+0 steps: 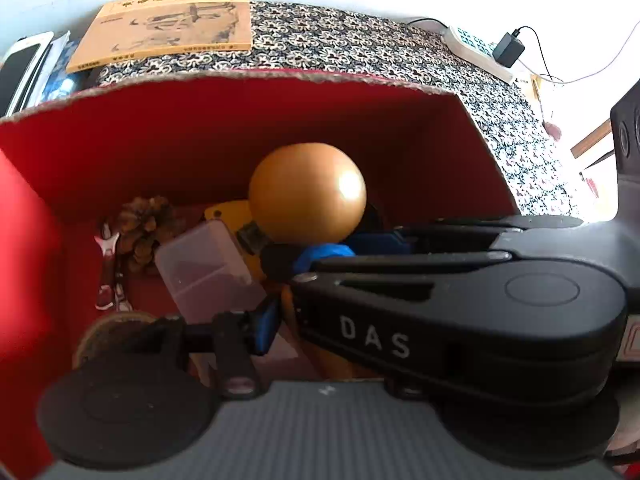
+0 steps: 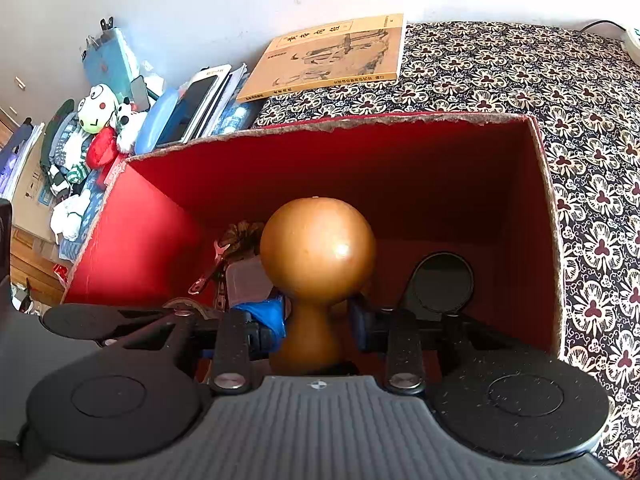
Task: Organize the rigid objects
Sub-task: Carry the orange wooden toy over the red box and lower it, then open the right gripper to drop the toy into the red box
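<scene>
Your right gripper [image 2: 318, 320] reaches level into the red box [image 2: 440, 168], its jaws closed on the neck of the golden gourd [image 2: 318, 248]; the left gripper's [image 1: 280, 280] jaws I cannot tell.

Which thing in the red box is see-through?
The clear plastic case, lying beside the pine cone. The wrench and gold gourd are solid-coloured.

The glossy golden-brown wooden gourd [image 2: 318, 248] loses its base behind the right gripper's grey ribbed body. The clear plastic compartment box [image 1: 204, 268] is half covered by that gourd. The small black round mirror [image 2: 442, 282] is partly blocked too, and the red cardboard box [image 1: 240, 120] runs off frame left.
</scene>
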